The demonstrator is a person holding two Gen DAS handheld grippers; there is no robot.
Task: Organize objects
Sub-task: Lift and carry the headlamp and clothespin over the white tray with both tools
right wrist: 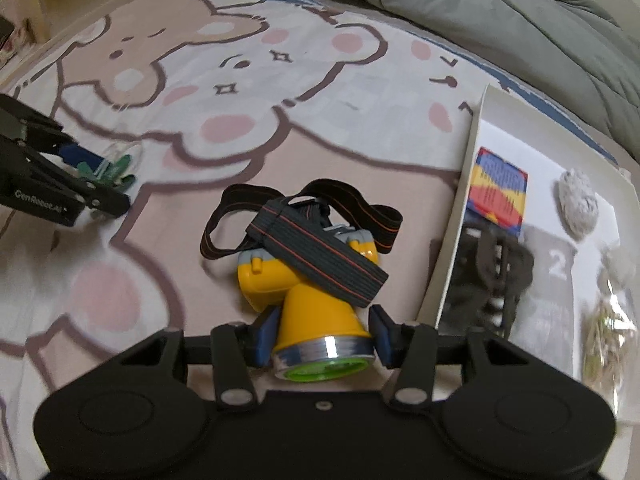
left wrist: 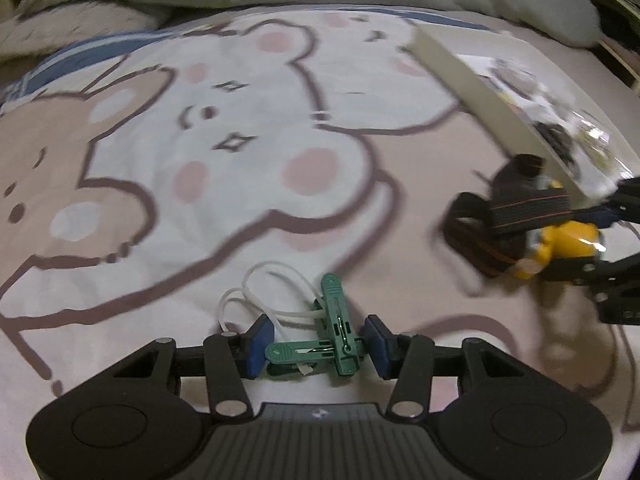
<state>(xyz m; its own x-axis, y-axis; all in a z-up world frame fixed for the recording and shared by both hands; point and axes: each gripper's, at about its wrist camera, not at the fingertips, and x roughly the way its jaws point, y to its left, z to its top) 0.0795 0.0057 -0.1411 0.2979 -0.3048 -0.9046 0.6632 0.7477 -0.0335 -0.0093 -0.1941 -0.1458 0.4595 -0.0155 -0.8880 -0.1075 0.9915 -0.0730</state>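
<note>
Two green clothespins [left wrist: 334,340] with a white cord [left wrist: 256,292] lie between the blue pads of my left gripper [left wrist: 318,346]; the pads do not touch them, so it is open. My right gripper [right wrist: 324,334] has its pads against the cone of a yellow headlamp [right wrist: 308,292] with a black elastic strap [right wrist: 320,256], lying on the bed. In the left wrist view the headlamp [left wrist: 560,248] and the right gripper [left wrist: 604,240] are at the right. The left gripper [right wrist: 100,184] shows at the left of the right wrist view.
A cartoon bear bedsheet [left wrist: 200,140] covers the bed. A white shallow box [right wrist: 476,160] at the right holds a colourful card [right wrist: 498,192], a grey lump [right wrist: 578,200], dark items and a clear bag. A grey quilt [right wrist: 500,8] lies behind.
</note>
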